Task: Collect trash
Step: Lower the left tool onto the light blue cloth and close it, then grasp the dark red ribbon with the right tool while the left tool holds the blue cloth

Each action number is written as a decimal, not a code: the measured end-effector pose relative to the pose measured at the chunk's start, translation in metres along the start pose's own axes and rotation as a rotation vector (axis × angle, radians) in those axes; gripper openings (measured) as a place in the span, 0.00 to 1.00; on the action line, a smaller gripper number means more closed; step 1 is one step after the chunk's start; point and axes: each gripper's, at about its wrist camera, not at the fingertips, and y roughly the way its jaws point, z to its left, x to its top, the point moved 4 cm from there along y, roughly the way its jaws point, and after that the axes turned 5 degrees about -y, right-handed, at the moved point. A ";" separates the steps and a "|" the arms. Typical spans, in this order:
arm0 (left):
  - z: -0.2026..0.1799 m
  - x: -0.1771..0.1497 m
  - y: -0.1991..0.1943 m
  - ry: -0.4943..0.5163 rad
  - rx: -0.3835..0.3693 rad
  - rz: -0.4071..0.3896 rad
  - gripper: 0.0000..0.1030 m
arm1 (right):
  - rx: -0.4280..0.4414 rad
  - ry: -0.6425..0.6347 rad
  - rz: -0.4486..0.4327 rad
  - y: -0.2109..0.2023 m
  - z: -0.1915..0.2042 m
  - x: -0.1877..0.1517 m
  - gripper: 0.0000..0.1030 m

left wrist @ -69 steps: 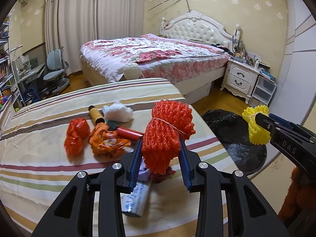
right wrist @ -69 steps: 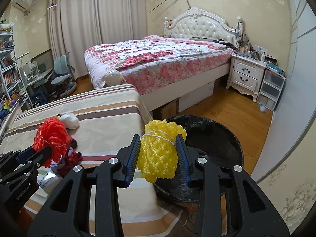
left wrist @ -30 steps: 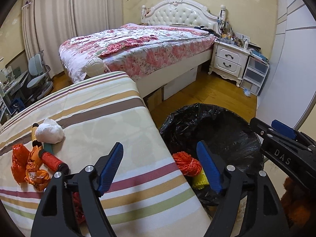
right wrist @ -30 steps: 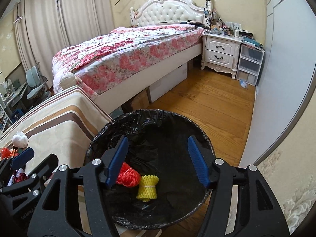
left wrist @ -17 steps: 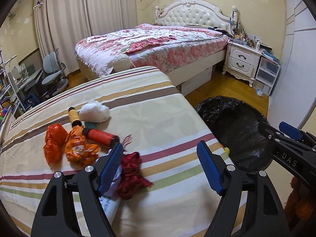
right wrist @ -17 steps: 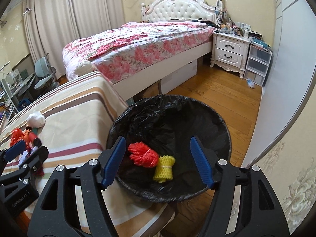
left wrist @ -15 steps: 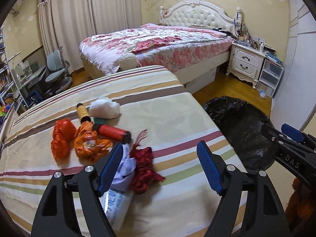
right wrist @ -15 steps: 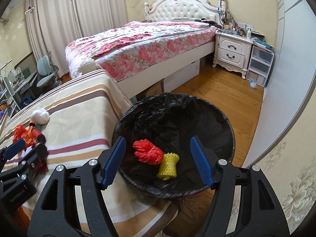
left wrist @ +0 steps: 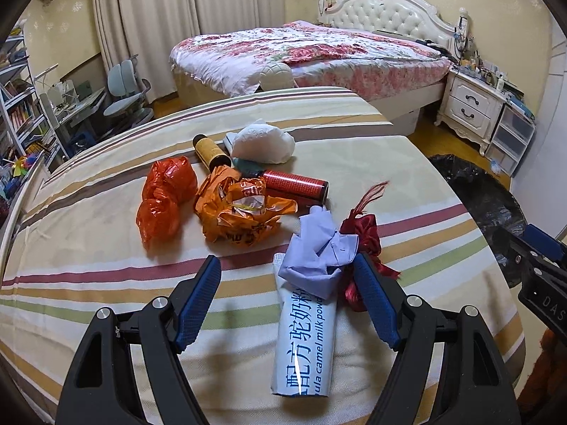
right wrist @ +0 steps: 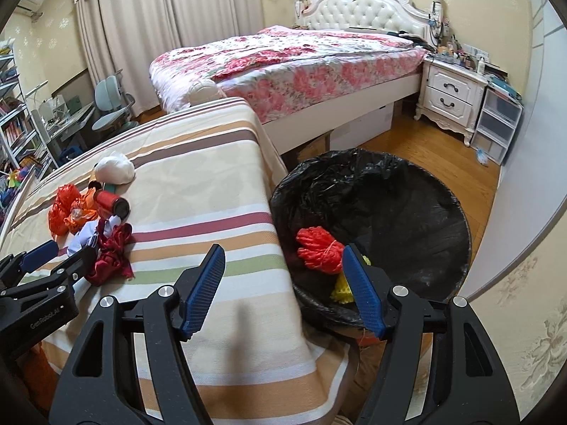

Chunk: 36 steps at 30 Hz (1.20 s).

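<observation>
Trash lies on the striped table (left wrist: 88,233): a white milk-powder packet (left wrist: 306,340), a crumpled lilac paper (left wrist: 319,248), a dark red ribbon (left wrist: 365,230), an orange wrapper (left wrist: 241,209), a red-orange plastic bag (left wrist: 163,194), a red tube (left wrist: 294,186), a yellow-labelled bottle (left wrist: 211,150) and a white wad (left wrist: 264,141). My left gripper (left wrist: 287,301) is open and empty, with the packet and lilac paper between its fingers. My right gripper (right wrist: 283,283) is open and empty over the table's corner beside the black-lined bin (right wrist: 418,209), which holds a red foam net (right wrist: 317,249) and a yellow foam net (right wrist: 342,288).
A bed with a floral cover (left wrist: 312,56) stands behind the table. A white nightstand (right wrist: 450,97) and plastic drawers (right wrist: 498,124) are at the right wall. A desk chair (left wrist: 124,99) and shelves (left wrist: 17,113) are at the left.
Both grippers dropped their foam nets into the bin and opened. My left gripper swung back over the table to the trash pile. My right gripper drew back from the bin toward the table corner.
</observation>
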 end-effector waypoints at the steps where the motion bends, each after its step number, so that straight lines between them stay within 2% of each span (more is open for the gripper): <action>1: 0.000 0.000 0.001 -0.001 0.000 0.001 0.72 | 0.002 -0.001 0.003 0.001 0.001 0.000 0.65; 7: 0.013 -0.004 0.005 -0.024 0.003 0.013 0.72 | 0.008 -0.002 0.017 0.007 0.005 -0.001 0.65; 12: 0.023 -0.006 0.002 -0.041 0.000 0.009 0.68 | 0.017 -0.004 0.018 0.008 0.008 -0.001 0.65; 15: 0.023 -0.006 0.002 -0.034 -0.007 0.013 0.62 | 0.022 -0.007 0.019 0.009 0.011 -0.002 0.65; 22: 0.019 -0.008 0.003 -0.009 -0.046 0.015 0.35 | 0.031 -0.016 0.026 0.010 0.017 -0.004 0.65; 36: 0.030 -0.009 -0.016 -0.044 -0.068 -0.038 0.35 | 0.050 -0.052 0.027 0.009 0.035 -0.005 0.65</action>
